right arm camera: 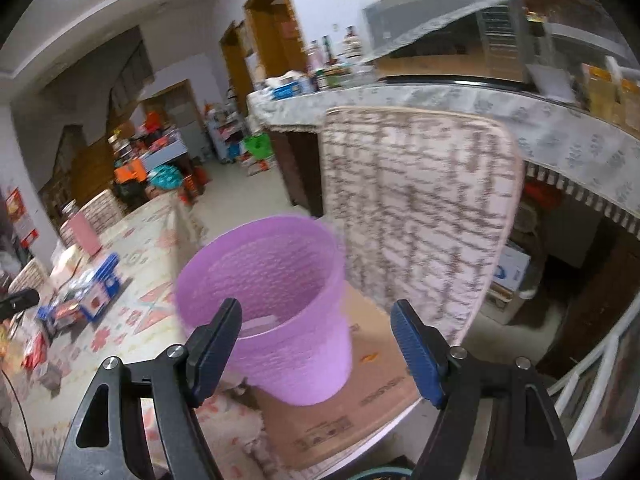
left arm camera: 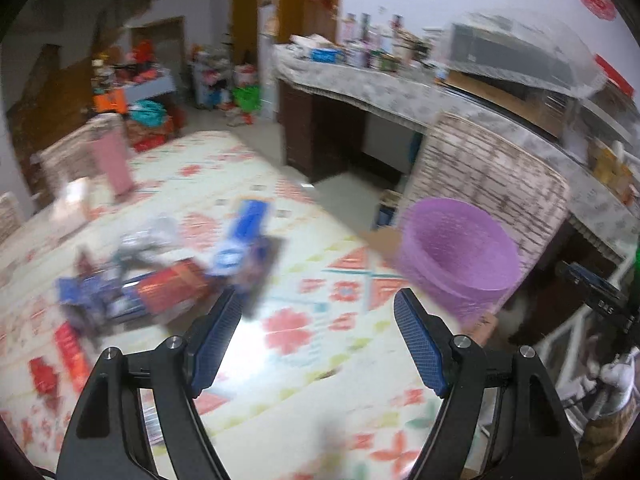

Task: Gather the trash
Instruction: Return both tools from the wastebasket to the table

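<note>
Left claw: gaped empty, lower centre.
Right claw: gaped empty before the purple plastic mesh bin.
Trash: blurred heap of red and blue wrappers lay on the patterned table, left of the left claw, nearer that hand.

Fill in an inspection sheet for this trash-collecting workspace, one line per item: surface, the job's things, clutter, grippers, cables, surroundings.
Surface: table under a cream cloth with red flower pattern.
Job's things: purple plastic mesh waste basket standing upright on a brown cardboard box, a pale flat item inside; blurred pile of red and blue wrappers and cartons on the cloth.
Clutter: pink upright box at the table's far end.
Grippers: left gripper open, nothing between the jaws; right gripper open, empty, in front of the basket.
Cables: thin dark cable at the table's left edge.
Surroundings: patterned chair back, cloth-covered counter with bottles, wooden doors.
</note>
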A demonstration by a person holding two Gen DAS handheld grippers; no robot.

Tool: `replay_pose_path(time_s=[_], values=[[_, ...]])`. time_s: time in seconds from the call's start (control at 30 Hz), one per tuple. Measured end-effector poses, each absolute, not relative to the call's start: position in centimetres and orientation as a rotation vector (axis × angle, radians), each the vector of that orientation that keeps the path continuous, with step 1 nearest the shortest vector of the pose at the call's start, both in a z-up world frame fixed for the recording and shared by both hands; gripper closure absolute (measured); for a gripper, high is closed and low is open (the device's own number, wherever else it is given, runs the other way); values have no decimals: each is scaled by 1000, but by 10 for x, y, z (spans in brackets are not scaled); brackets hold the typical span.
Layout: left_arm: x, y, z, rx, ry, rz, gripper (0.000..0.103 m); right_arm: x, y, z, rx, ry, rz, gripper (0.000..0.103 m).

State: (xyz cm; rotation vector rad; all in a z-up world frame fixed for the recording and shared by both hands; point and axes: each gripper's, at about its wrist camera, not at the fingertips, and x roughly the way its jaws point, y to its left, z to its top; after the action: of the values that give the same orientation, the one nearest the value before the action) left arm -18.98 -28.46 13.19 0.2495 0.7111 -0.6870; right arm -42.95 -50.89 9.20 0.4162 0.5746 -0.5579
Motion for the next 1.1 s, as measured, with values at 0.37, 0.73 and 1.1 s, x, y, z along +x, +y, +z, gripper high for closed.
replay_pose_path(time_s=[0.37, 0.73, 1.1], values=[[-171, -118, 125, 227, 665, -252, 25, -351, -413, 72, 370, 663, -292, 21], [-126, -30, 78, 14, 859, -142, 25, -304, -329, 59, 338, 737, -109, 21], [-55, -73, 29, 60, 954, -138, 22, -289, -277, 58, 303, 786, -16, 20]])
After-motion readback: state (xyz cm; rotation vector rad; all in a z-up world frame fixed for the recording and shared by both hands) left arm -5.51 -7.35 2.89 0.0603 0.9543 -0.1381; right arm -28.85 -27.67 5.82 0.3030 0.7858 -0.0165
